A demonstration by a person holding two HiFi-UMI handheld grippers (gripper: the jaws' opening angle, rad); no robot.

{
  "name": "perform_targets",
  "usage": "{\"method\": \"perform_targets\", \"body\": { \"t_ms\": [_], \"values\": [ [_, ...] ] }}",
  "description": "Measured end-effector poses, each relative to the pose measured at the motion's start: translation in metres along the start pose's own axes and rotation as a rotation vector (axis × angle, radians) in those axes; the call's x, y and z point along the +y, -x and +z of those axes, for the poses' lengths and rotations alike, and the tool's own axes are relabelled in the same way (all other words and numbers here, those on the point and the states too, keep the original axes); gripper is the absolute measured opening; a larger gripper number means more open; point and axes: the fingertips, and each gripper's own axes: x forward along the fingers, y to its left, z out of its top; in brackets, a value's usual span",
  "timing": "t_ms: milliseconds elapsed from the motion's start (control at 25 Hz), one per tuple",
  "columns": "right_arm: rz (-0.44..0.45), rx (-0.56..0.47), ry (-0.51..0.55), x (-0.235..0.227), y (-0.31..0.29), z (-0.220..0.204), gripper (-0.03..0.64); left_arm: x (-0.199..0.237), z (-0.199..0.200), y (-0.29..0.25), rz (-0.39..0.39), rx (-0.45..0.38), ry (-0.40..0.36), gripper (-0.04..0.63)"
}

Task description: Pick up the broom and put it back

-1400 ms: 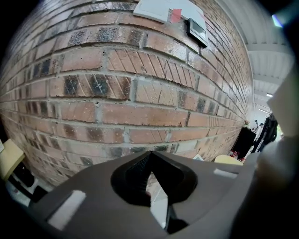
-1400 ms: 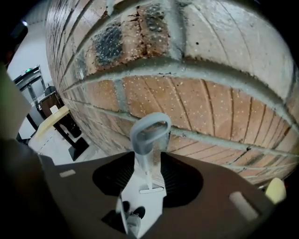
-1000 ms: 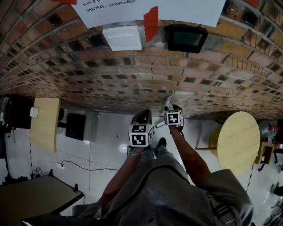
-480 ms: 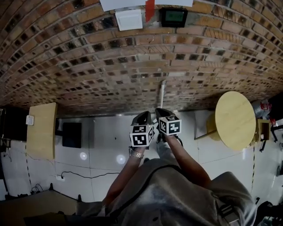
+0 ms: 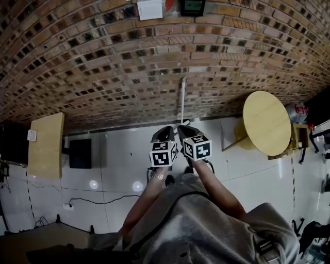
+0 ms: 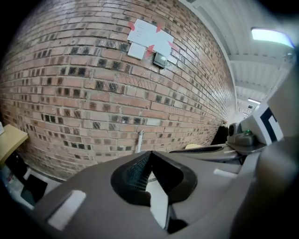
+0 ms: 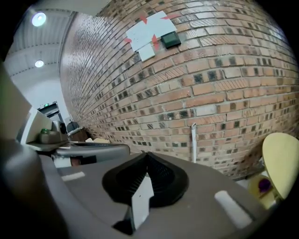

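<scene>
The broom's white handle (image 5: 182,100) leans upright against the brick wall (image 5: 103,62); its lower end is hidden behind my grippers in the head view. The same handle (image 6: 139,141) shows in the left gripper view, and the handle (image 7: 193,140) shows in the right gripper view. My left gripper (image 5: 167,131) and right gripper (image 5: 182,129) hang side by side in front of the wall, apart from the handle. The left gripper (image 6: 149,154) is shut with nothing in it. The right gripper (image 7: 147,156) is also shut and holds nothing.
A round yellow table (image 5: 266,122) stands at the right by the wall. A rectangular wooden table (image 5: 46,144) and a black box (image 5: 81,153) are at the left. A cable (image 5: 98,202) lies on the white tiled floor. A white box (image 5: 150,9) and black device (image 5: 192,6) hang on the wall.
The right gripper was up at the white handle by the wall; it has drawn back. Both grippers are now farther from the wall, and the handle stands alone against it.
</scene>
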Motion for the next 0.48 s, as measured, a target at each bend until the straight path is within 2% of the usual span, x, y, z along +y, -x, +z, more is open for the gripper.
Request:
{"method": "perform_targets", "body": {
  "t_ms": [280,480],
  "values": [
    [-0.005,-0.028,0.015,-0.017,0.032,0.01,0.0,-0.035,0.013,-0.005,-0.005,-0.022,-0.034,0.005],
    [-0.01,-0.029,-0.014,-0.038,0.048,0.006,0.0,-0.063,-0.001,-0.015,-0.021,0.01,-0.071,0.005]
  ]
}}
